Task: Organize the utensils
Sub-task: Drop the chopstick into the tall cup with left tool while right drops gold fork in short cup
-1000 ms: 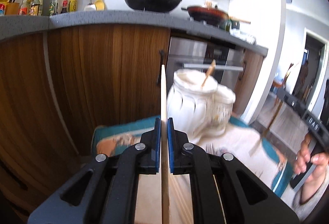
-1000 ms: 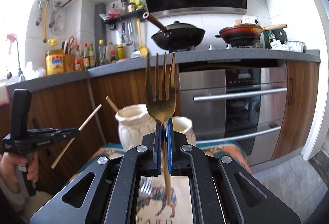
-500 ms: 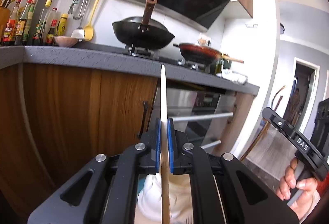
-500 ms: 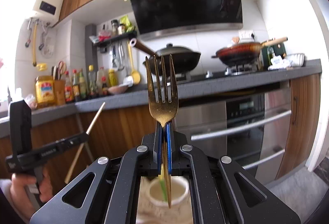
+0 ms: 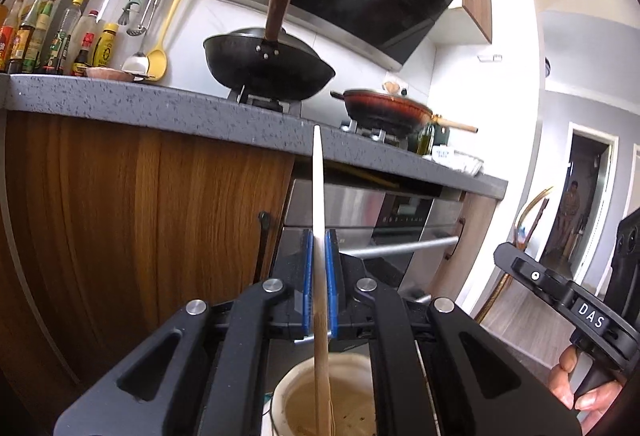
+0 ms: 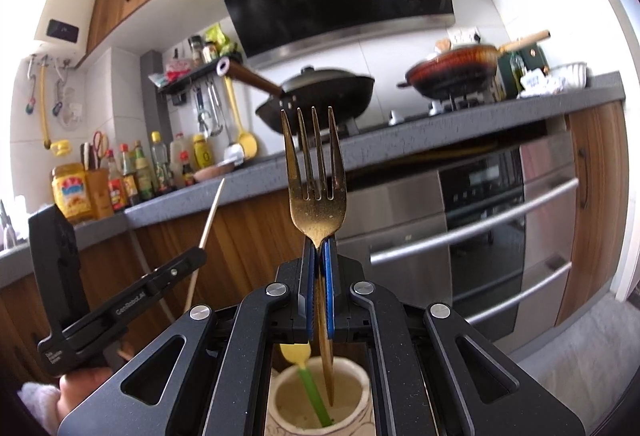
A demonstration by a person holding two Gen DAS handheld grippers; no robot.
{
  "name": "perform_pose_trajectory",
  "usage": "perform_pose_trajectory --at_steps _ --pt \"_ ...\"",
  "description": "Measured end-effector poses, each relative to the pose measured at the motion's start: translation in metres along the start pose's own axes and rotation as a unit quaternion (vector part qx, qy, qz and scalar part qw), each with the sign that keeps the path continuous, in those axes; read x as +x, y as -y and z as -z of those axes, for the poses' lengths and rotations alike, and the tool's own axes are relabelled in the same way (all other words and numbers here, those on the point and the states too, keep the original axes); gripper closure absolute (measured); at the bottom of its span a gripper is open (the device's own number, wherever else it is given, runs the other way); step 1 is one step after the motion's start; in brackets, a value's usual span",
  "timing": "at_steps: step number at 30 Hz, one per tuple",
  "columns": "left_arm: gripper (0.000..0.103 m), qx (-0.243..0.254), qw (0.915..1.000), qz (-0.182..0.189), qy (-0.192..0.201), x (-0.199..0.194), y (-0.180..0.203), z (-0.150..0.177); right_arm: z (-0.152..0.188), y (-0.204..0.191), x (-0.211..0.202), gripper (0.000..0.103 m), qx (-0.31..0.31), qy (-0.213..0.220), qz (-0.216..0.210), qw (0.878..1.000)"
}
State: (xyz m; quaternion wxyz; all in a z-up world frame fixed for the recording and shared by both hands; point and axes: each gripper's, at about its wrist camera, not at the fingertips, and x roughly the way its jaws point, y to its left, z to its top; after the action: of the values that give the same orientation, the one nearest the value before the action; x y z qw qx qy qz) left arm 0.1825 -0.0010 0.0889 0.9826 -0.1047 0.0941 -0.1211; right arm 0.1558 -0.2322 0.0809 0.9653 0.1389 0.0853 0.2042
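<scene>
In the left wrist view my left gripper [image 5: 319,250] is shut on a thin wooden stick [image 5: 317,187] that stands upright between the blue pads. The stick's lower end reaches down into the mouth of a cream jar [image 5: 289,384] right beneath. In the right wrist view my right gripper [image 6: 319,256] is shut on a gold fork [image 6: 316,195], tines up. The fork's handle tip hangs in the mouth of a second cream jar [image 6: 362,370], which holds a green-stemmed, yellow-tipped utensil [image 6: 310,384]. Each view shows the other gripper in a hand: the right gripper [image 5: 560,296], and the left gripper [image 6: 120,310] with the stick [image 6: 211,215].
Ahead runs a grey counter [image 5: 160,107] over wooden cabinet doors [image 5: 140,215] and a steel oven [image 6: 480,220]. On it stand a black wok [image 5: 268,67], a red pan [image 5: 386,107] and several bottles [image 5: 44,31]. A person stands in a far doorway [image 5: 570,203].
Both grippers have moved forward and slightly up, from in front of the two jars to right above them. The stick and the fork's handle now hang into the jar mouths.
</scene>
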Motion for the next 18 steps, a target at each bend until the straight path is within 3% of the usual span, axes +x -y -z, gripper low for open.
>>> perform_pose_trajectory --at_steps 11,12,14,18 --pt "0.094 -0.006 0.9998 0.011 -0.014 -0.016 -0.015 0.006 0.028 0.002 0.029 0.097 -0.001 -0.089 -0.005 0.996" --pt "0.092 -0.005 0.9998 0.01 -0.014 -0.018 -0.015 0.005 0.03 0.001 0.029 0.097 -0.003 -0.091 -0.004 0.996" --pt "0.075 -0.007 0.9999 0.008 -0.012 -0.025 -0.017 0.003 0.031 0.0 0.03 0.097 -0.005 -0.101 -0.004 0.995" --pt "0.068 -0.002 0.9999 -0.005 -0.015 -0.039 -0.018 0.002 0.029 -0.004 0.033 0.096 -0.017 -0.114 0.005 0.993"
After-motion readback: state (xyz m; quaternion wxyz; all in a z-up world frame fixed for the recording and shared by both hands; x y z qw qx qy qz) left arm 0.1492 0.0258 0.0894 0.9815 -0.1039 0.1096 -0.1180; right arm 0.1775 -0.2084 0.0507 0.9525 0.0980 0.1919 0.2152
